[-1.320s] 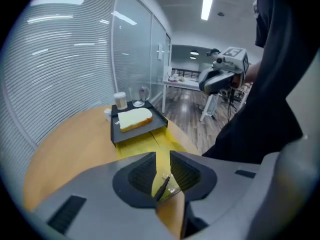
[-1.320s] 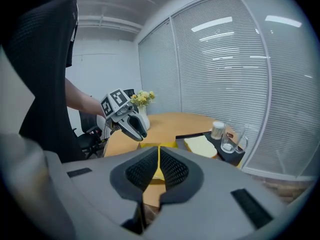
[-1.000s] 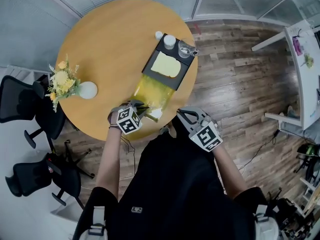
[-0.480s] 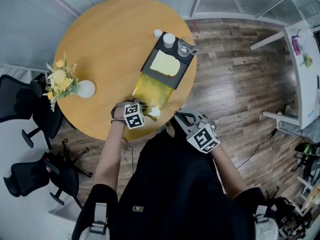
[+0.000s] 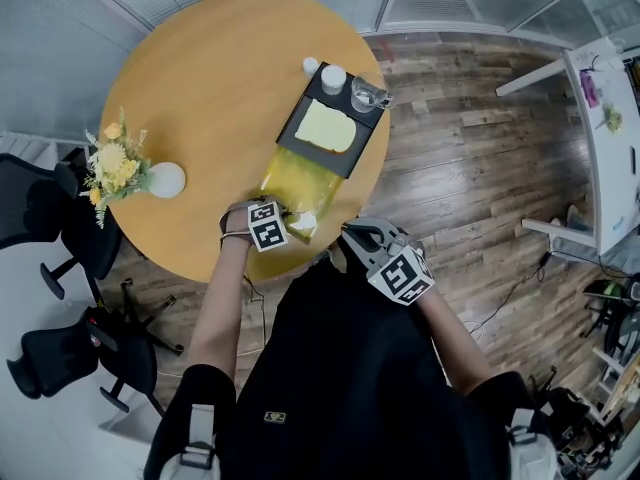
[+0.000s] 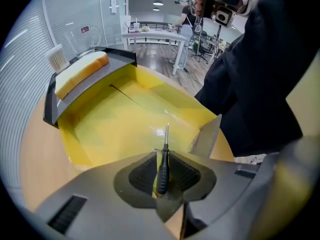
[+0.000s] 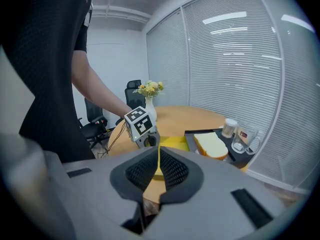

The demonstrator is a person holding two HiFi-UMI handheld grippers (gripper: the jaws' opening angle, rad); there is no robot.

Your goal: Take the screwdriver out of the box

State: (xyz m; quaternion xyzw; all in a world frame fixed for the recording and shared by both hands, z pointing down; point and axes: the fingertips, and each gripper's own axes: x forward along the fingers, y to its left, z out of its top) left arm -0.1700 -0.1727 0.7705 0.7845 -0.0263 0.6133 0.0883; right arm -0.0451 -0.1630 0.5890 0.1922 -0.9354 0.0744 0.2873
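Black-handled screwdriver point(image 6: 163, 168) sits clenched in our left gripper point(image 6: 163, 156), shaft running along the jaws, tip pointing forward over the yellow box point(image 6: 110, 129); our right gripper point(image 7: 158, 160) is closed, empty.

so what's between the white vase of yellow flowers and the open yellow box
Nothing. In the head view, only the bare top of the round wooden table lies between the white vase of yellow flowers and the open yellow box.

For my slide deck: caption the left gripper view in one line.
Left gripper shut on a black-handled screwdriver, its tip pointing over the open yellow box.
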